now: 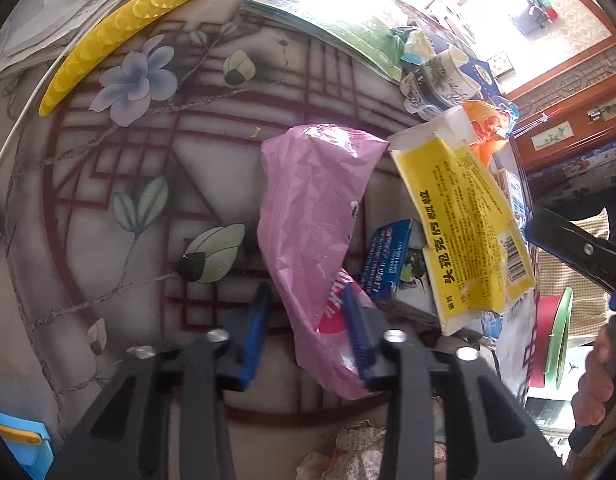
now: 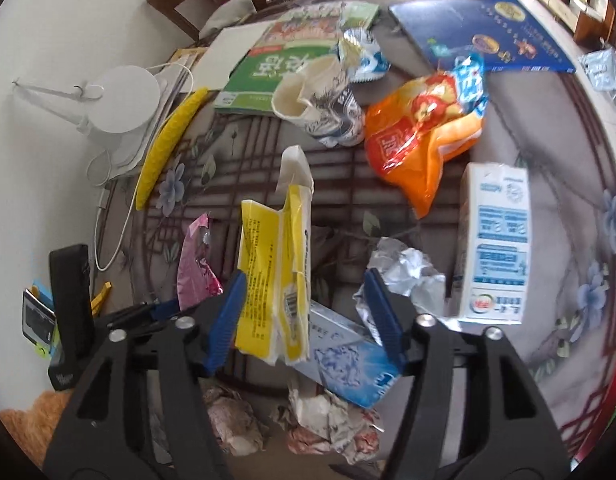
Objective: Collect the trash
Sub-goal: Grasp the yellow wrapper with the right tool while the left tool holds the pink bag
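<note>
The left claw (image 1: 308, 334) has only one pad against the pink bag (image 1: 311, 220) hanging between its open jaws, while the right claw (image 2: 306, 316) gapes around the yellow packet (image 2: 274, 276) above the counter (image 2: 547, 208), so both could drop.

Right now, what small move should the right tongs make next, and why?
Probably close the right tongs: the yellow box already sits between their open fingers, near one pad and clear of the other, so it is not yet pinched.
</note>
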A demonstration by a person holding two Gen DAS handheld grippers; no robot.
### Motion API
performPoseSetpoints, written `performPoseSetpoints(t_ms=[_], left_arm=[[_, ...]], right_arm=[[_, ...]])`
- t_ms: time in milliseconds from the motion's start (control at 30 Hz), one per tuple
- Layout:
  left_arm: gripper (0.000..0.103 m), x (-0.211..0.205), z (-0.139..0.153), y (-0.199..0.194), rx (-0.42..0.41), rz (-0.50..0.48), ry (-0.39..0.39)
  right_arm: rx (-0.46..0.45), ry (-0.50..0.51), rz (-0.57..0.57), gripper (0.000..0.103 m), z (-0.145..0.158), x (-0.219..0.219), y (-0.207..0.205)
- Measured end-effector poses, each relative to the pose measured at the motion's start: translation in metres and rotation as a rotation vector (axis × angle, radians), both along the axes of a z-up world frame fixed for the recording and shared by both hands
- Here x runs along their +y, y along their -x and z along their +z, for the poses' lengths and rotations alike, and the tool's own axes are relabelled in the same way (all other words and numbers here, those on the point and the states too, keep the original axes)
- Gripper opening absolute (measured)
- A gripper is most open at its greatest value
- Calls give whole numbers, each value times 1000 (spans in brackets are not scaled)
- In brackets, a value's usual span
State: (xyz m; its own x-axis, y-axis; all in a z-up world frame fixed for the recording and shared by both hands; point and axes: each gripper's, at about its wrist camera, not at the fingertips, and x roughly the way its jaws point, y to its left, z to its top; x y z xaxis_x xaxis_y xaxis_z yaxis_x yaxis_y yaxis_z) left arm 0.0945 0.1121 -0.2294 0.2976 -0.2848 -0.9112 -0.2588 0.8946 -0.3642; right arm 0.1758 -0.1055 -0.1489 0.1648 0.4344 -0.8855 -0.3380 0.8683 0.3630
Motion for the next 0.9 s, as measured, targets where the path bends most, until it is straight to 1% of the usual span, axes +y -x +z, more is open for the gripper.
performPoseSetpoints(t_ms=[33, 133, 200, 233, 267, 300, 367, 433, 600, 767, 900], left_arm=[[18, 0, 1, 0, -2, 1, 1], [14, 0, 2, 0, -11, 9, -3], [12, 1, 3, 0, -13, 16, -6], [12, 3, 3, 0, -11, 22, -6], [11, 4, 4, 1, -10, 26, -6], [11, 6, 4, 1, -12, 27, -7], [10, 7, 7, 1, -23, 32, -17], [9, 7, 12, 2, -37, 34, -26], [9, 4, 29, 2, -84, 24, -52], [9, -5, 43, 3, -122, 7, -51], [9, -18, 54, 4, -152, -22, -45]], right_arm=[[5, -3, 3, 61, -2, 3, 0], [3, 9, 21, 61, -9, 13, 2], [6, 37, 35, 61, -16, 21, 4], [10, 45, 41, 59, -19, 24, 5], [15, 47, 52, 45, -21, 27, 7], [21, 39, 64, 41, -23, 30, 9], [3, 44, 71, 37, -20, 32, 14], [-19, 36, 69, 36, -14, 31, 19], [-70, -28, 41, 36, 10, 15, 36], [-123, -68, -8, 36, 34, -7, 53], [-146, -99, -63, 36, 47, -23, 62]])
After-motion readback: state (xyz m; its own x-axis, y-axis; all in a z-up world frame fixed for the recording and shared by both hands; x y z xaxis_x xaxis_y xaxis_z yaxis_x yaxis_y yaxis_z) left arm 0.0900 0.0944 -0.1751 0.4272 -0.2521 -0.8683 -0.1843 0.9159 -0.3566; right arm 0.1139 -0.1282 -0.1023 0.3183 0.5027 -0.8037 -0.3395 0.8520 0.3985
